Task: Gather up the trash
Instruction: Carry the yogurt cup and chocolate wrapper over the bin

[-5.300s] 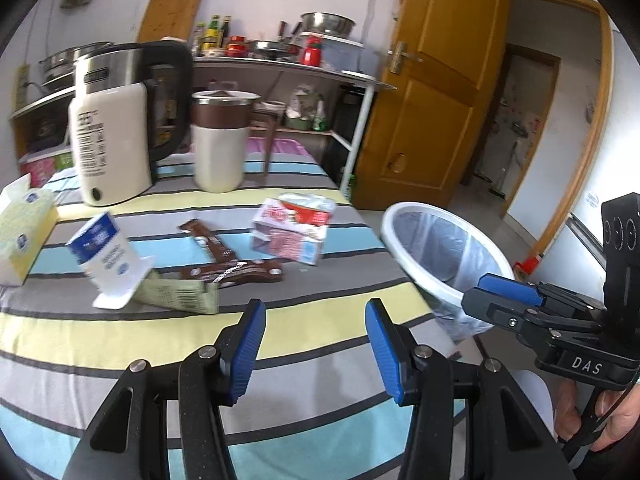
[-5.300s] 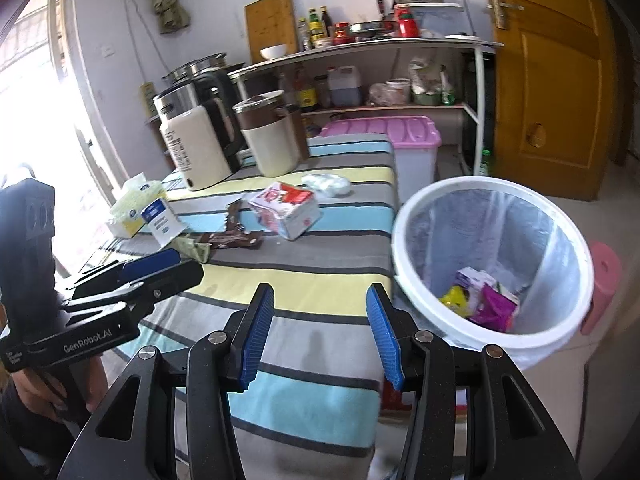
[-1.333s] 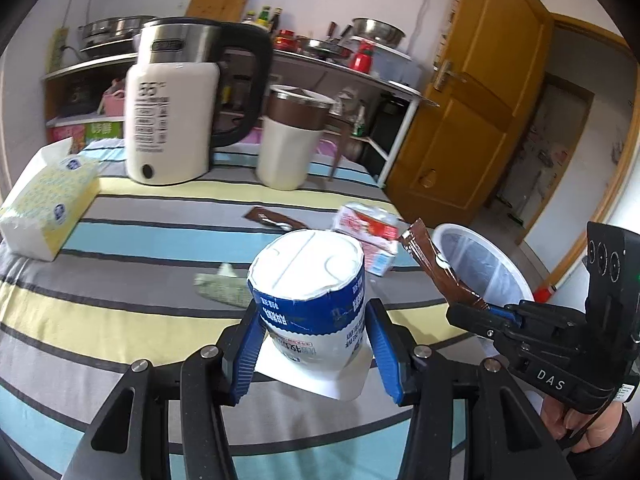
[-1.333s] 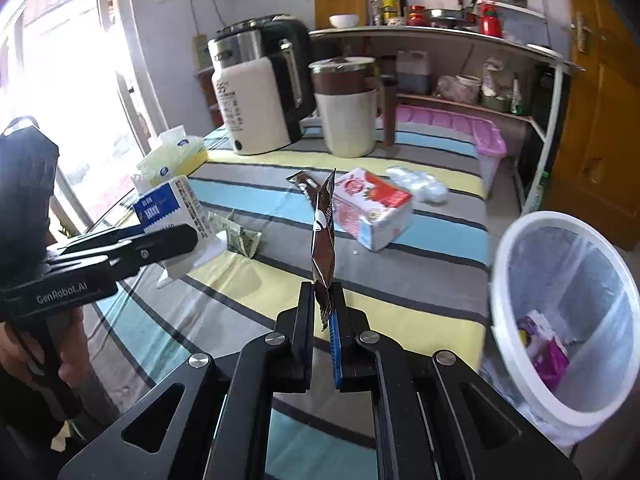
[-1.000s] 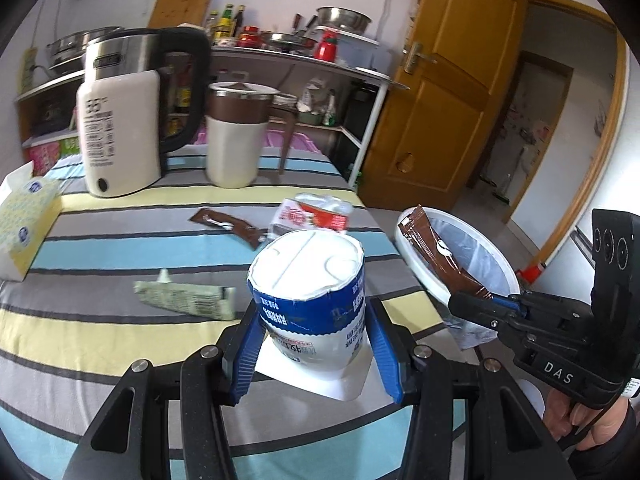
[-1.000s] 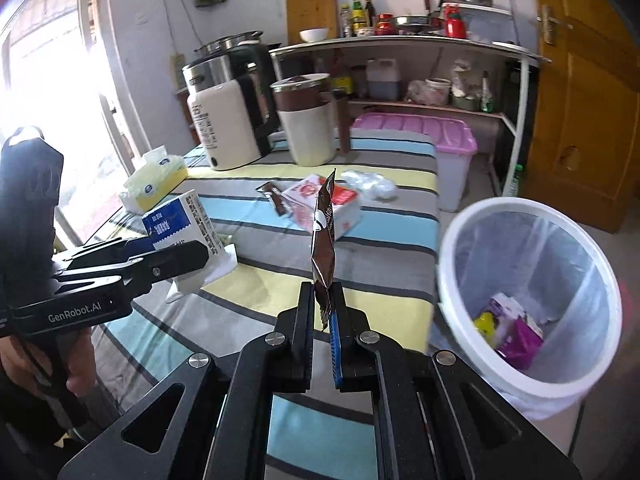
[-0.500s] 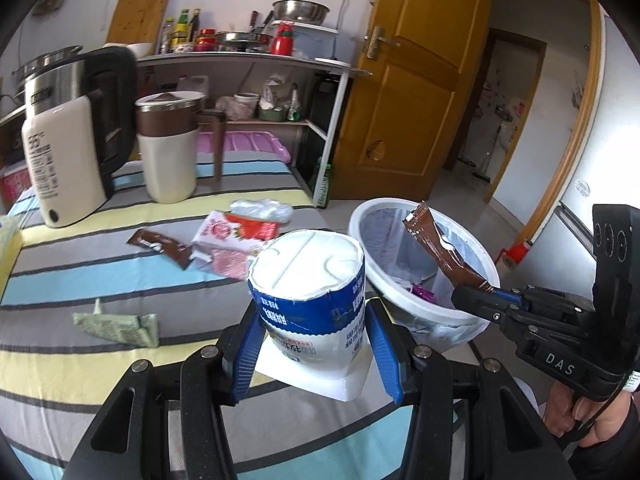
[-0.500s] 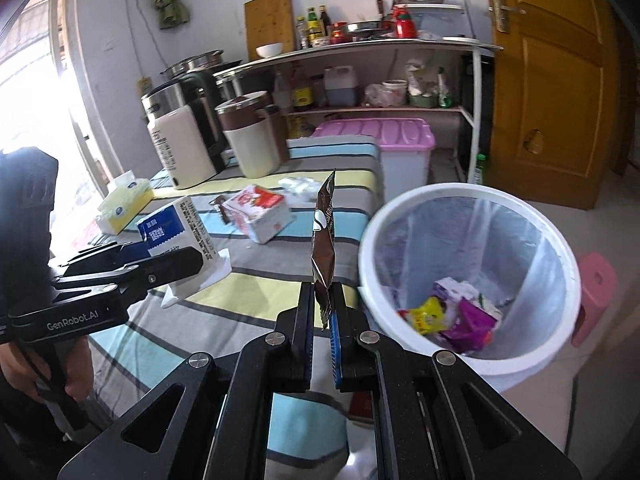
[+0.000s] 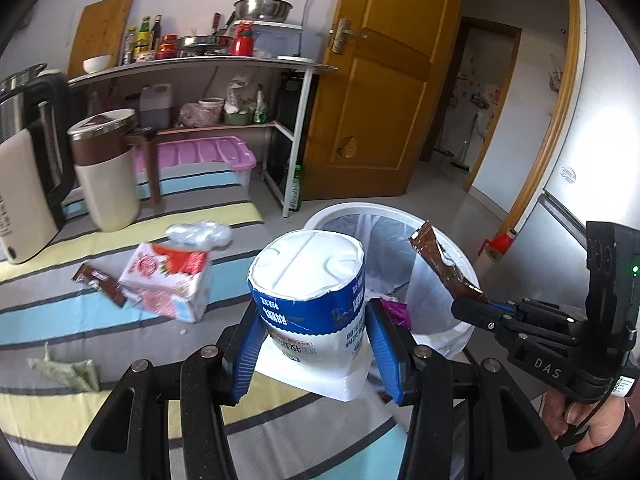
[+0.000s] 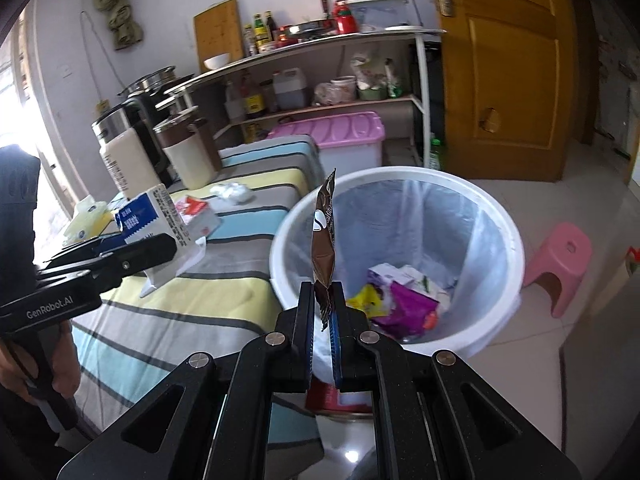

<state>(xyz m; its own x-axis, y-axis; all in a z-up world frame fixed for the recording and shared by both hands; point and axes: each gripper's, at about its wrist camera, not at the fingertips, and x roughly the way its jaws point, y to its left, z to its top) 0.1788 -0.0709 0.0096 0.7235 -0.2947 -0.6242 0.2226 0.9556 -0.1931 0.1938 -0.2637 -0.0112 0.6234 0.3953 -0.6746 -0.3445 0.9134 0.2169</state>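
Note:
My left gripper [image 9: 316, 340] is shut on a blue-and-white milk carton [image 9: 310, 292], held above the table's right edge beside the white trash bin [image 9: 452, 332]. The carton also shows in the right wrist view [image 10: 154, 216]. My right gripper [image 10: 323, 312] is shut on a brown snack wrapper [image 10: 323, 236] that stands upright at the near rim of the bin [image 10: 500, 320]. The wrapper also shows in the left wrist view [image 9: 440, 264]. Several wrappers [image 10: 400, 300] lie inside the bin.
On the striped table [image 9: 120, 412] lie a pink carton [image 9: 168, 280], another brown wrapper [image 9: 102, 284], a green packet [image 9: 68, 372] and crumpled plastic [image 9: 200, 234]. A kettle [image 9: 24, 172] and a jug [image 9: 106, 168] stand at the back. A pink stool [image 10: 560, 268] stands right of the bin.
Both grippers have swung right from the table toward the bin, carrying the carton and the wrapper. The bin now lies directly ahead of the right gripper.

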